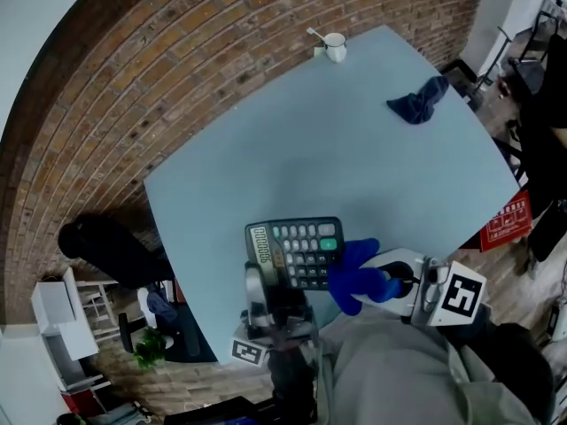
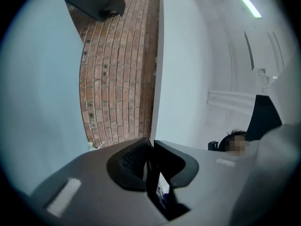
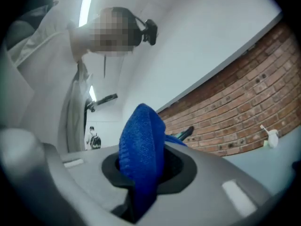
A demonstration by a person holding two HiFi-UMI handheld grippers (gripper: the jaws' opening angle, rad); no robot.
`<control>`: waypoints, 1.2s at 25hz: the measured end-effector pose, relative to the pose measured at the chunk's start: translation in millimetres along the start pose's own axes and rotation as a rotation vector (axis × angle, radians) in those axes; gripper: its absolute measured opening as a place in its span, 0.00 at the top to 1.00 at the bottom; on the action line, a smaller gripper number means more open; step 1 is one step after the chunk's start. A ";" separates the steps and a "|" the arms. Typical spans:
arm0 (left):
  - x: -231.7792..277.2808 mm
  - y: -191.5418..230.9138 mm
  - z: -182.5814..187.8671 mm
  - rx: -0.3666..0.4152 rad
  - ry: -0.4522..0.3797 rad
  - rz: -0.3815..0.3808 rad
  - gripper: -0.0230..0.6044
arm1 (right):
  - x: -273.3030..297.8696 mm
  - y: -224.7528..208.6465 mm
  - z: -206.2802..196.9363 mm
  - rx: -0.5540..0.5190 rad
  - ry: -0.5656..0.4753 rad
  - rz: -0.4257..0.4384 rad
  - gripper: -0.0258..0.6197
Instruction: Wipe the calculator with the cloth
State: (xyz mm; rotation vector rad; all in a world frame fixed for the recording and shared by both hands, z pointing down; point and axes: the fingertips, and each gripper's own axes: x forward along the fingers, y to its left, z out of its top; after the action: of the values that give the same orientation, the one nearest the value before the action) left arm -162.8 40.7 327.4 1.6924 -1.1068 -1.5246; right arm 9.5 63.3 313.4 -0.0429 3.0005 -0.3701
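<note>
The head view looks steeply down from above the person onto the pale blue desk (image 1: 372, 166). The left gripper view sits close behind its own fingers (image 2: 127, 166) and faces along the desk toward the brick wall (image 2: 117, 79). The right gripper view, also close behind its fingers (image 3: 181, 166), faces the same wall. All three views share this wall and the desk.

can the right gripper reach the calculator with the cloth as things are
Probably yes: the blue cloth in the right gripper sits right beside the calculator, nothing between them; the left gripper holds it.
</note>
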 end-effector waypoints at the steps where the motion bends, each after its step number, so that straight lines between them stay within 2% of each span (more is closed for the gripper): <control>1: -0.5 -0.6 -2.9 -0.016 0.002 -0.008 0.90 | -2.4 -11.3 11.6 0.017 -0.057 -0.027 0.86; 4: -1.1 -2.7 -14.4 -0.038 0.025 -0.015 0.90 | -12.2 -47.3 42.8 -0.011 -0.191 -0.142 0.86; 6: -1.1 -2.0 -17.2 -0.039 0.029 -0.010 0.90 | -15.2 -58.2 47.9 -0.020 -0.214 -0.176 0.86; 7: -1.2 -0.9 -15.4 -0.036 0.024 -0.007 0.90 | -13.8 -53.7 43.9 0.001 -0.203 -0.151 0.86; 11: -2.1 -0.4 -1.2 -0.047 -0.007 -0.029 0.90 | -3.7 1.3 13.0 0.108 -0.109 0.082 0.86; 13: -2.4 -4.3 -0.6 -0.059 0.005 -0.057 0.90 | -9.9 3.2 4.5 0.159 -0.136 0.098 0.86; 16: -2.5 -13.6 -6.2 -0.122 0.024 -0.123 0.90 | -20.0 -27.2 7.6 0.254 -0.236 0.020 0.86; 18: -0.4 -20.7 -16.7 -0.173 0.051 -0.170 0.90 | -16.5 -33.9 11.4 0.284 -0.262 0.023 0.86; 21: 3.7 -20.1 -35.9 -0.217 0.091 -0.177 0.90 | -1.3 -14.4 14.5 0.324 -0.280 0.152 0.86; 24: 6.6 -22.3 -42.4 -0.292 0.102 -0.212 0.90 | 8.2 3.8 8.5 0.424 -0.291 0.285 0.86; 27: 7.3 -28.5 -50.8 -0.321 0.156 -0.240 0.90 | 1.6 -9.4 26.7 0.532 -0.390 0.318 0.86; 30: 4.7 -37.7 -62.7 -0.357 0.225 -0.288 0.90 | -8.8 -36.8 49.7 0.555 -0.511 0.332 0.86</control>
State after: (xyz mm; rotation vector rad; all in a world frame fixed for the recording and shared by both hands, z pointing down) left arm -94.2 48.3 302.8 1.7650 -0.4566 -1.5441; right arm 24.7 16.0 275.5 0.3468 2.2629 -0.9604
